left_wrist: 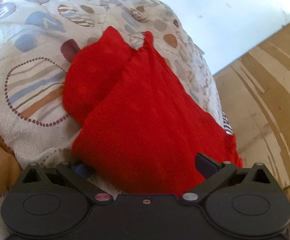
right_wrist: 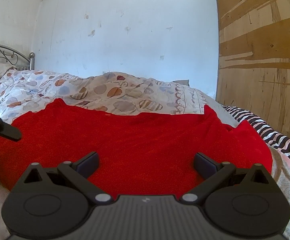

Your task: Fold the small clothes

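Red garment (right_wrist: 137,140): we see it spread on the patterned quilt (right_wrist: 105,92) of the bed, near the edge closest to us, with one corner reaching toward the striped cloth (right_wrist: 264,128) at the right side.
Garment in the left view: the red garment (left_wrist: 141,108) lies in folds, one part lying over another, and a twisted tip stands up at the far end.
Left gripper (left_wrist: 143,166): we see its fingers wide apart, and the red fabric fills the gap and covers most of the left finger.
Right gripper (right_wrist: 146,163): we see both pads spread wide, low over the garment, closing on nothing.
Other tool: a black finger (right_wrist: 7,130) enters from the left edge, over the fabric.
Surroundings: a pale wall (right_wrist: 125,30), a wooden panel (right_wrist: 264,50), a metal headboard (right_wrist: 7,55).
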